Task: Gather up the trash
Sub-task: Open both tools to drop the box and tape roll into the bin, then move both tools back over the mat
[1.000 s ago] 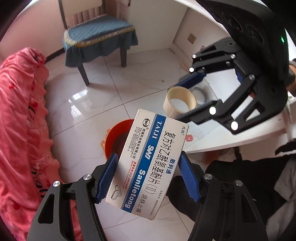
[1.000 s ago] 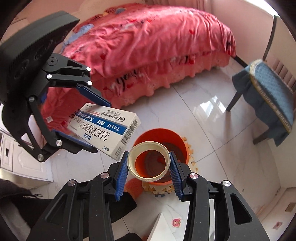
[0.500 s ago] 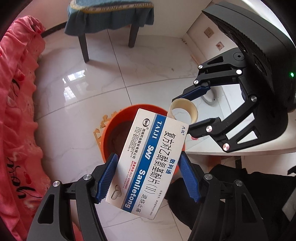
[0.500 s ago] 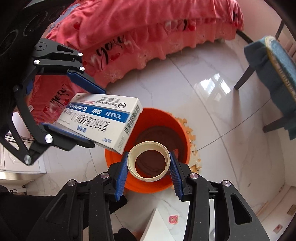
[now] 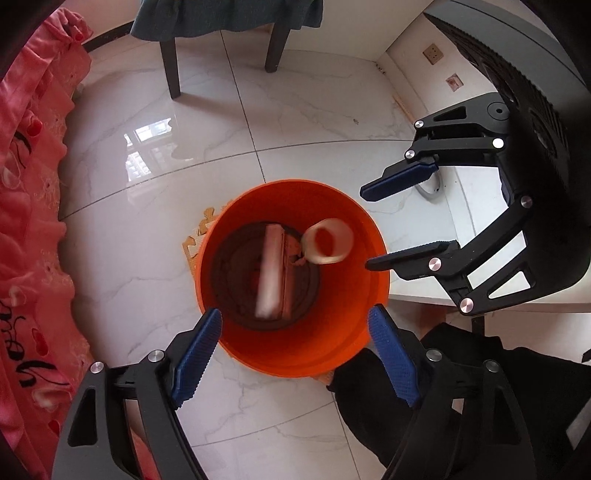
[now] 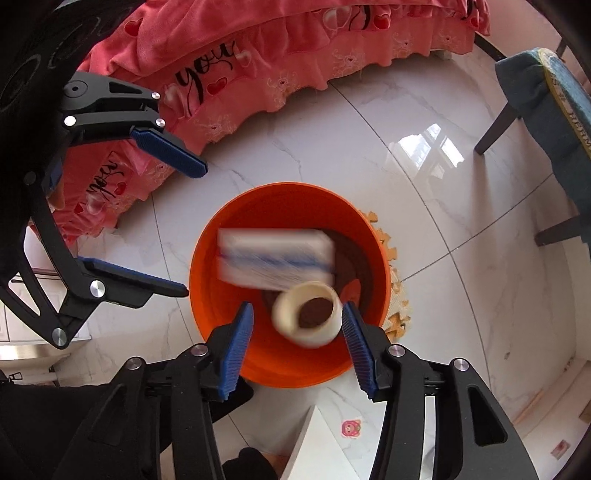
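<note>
An orange bucket (image 5: 354, 332) stands on the white floor; it also shows in the right wrist view (image 6: 210, 306). A white-and-blue medicine box (image 5: 271, 273) is blurred in mid-fall inside the bucket, as the right wrist view (image 6: 273, 258) shows too. A cream tape roll (image 5: 327, 246) is also blurred in mid-fall over the bucket (image 6: 308, 319). My left gripper (image 5: 295, 350) is open and empty above the near rim. My right gripper (image 6: 297, 332) is open and empty; it shows at the right in the left wrist view (image 5: 380, 225).
A pink bedspread (image 5: 26, 221) hangs at the left, and fills the top of the right wrist view (image 6: 258, 55). A chair with a blue cushion (image 5: 221, 14) stands behind the bucket. A white table (image 5: 476, 206) is at the right. A foam mat (image 6: 397, 280) lies under the bucket.
Both grippers have opened. The medicine box has left the left gripper and the tape roll the right gripper; both are dropping into the orange bucket. Both grippers moved closer over the bucket.
</note>
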